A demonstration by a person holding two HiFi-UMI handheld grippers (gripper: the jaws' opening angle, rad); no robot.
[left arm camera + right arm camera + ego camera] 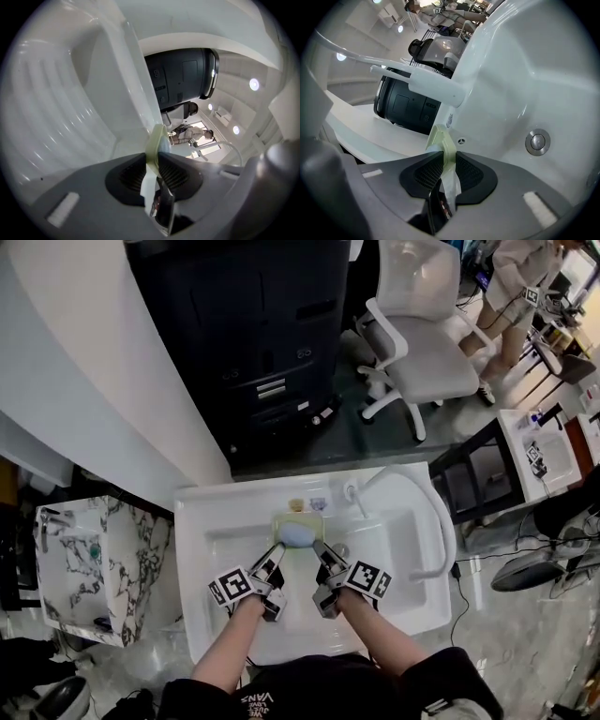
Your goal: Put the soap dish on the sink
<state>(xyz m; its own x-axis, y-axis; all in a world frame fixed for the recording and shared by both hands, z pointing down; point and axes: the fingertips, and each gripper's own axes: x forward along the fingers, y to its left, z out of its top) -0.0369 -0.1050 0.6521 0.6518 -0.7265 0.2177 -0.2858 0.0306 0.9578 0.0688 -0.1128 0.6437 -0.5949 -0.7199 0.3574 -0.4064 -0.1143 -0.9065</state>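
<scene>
The pale green soap dish (298, 528) with a bluish soap in it hangs over the back of the white sink (217, 521), just below its rear ledge. My left gripper (275, 557) is shut on the dish's left rim, which shows edge-on as the soap dish (155, 140) between the black pads. My right gripper (321, 554) is shut on the right rim, where the soap dish (442, 143) is pinched the same way. Both grippers point away from me, into the basin.
A white faucet (424, 507) arches over the sink's right side, with the drain plug (536, 140) low in the basin. Small items sit on the rear ledge. A dark cabinet (253, 343), an office chair (422, 343) and a marble stand (94, 563) surround the sink.
</scene>
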